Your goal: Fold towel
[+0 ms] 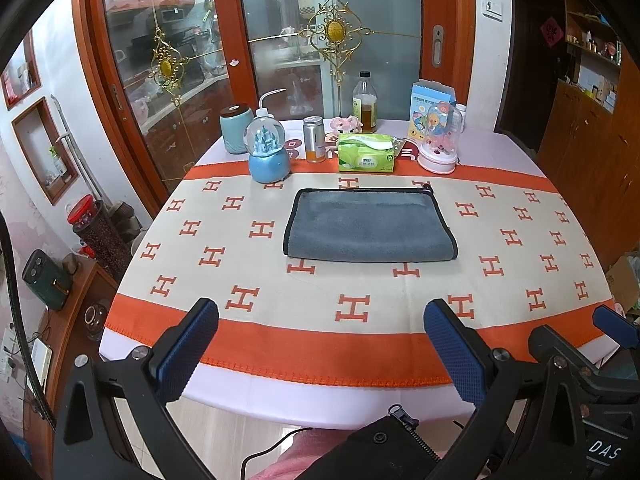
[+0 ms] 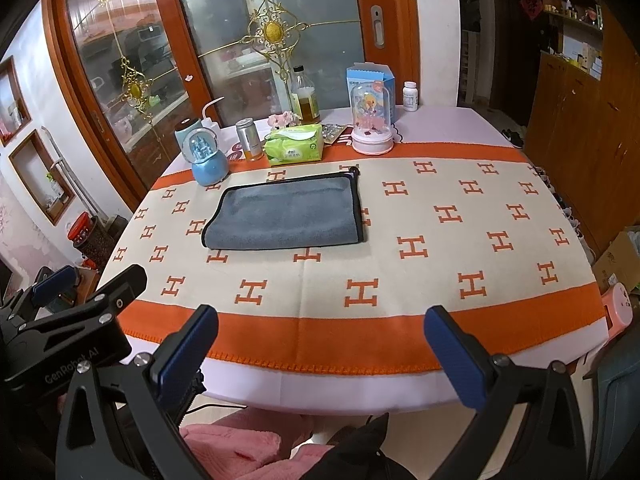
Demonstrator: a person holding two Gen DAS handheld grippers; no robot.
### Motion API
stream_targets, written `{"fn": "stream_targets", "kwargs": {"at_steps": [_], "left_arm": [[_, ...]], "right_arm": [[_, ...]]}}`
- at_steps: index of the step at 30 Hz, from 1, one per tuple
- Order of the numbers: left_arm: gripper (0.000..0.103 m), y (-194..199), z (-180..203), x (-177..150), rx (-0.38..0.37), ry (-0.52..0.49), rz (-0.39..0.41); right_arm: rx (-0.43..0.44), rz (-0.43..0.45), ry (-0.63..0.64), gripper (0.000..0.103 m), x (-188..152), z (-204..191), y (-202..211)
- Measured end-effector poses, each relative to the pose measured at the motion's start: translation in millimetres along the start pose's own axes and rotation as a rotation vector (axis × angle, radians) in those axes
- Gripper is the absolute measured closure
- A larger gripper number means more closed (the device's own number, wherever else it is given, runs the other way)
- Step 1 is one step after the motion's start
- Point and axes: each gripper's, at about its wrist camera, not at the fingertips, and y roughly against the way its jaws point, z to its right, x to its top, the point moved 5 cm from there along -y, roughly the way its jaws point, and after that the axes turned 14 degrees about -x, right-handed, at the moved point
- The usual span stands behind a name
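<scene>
Looking along both tools, we see a grey towel (image 1: pixel 370 226) with dark edging lying folded into a flat rectangle on a cream tablecloth (image 1: pixel 240 240) patterned with orange H shapes and bordered in orange. We use the towel as our landmark. Behind it, along the far side of the table, stand a blue snow globe (image 1: pixel 268 156) to its back left, a silver can (image 1: pixel 314 139), a green tissue pack (image 1: pixel 367 153) directly behind, a glass bottle of amber liquid (image 1: pixel 365 102), and a clear dome ornament on a pink base (image 1: pixel 439 140) to its back right. Our left gripper (image 1: pixel 320 348) hovers well in front of the towel, near the table's front edge, its blue-padded fingers (image 1: pixel 188 354) spread wide and grasping nothing. Our right gripper (image 2: pixel 320 348) hovers likewise in front of the towel and to its right, fingers (image 2: pixel 456 360) released and apart, touching nothing.
</scene>
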Motion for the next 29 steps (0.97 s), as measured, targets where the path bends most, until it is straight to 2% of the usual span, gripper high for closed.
{"fn": "stream_targets", "kwargs": {"at_steps": [29], "left_arm": [[0.001, -4.2, 3.1, -1.7, -0.001, -0.001, -0.006]], "right_arm": [[0.001, -0.011, 0.005, 0.000, -3.8, -1.3, -5.0]]}}
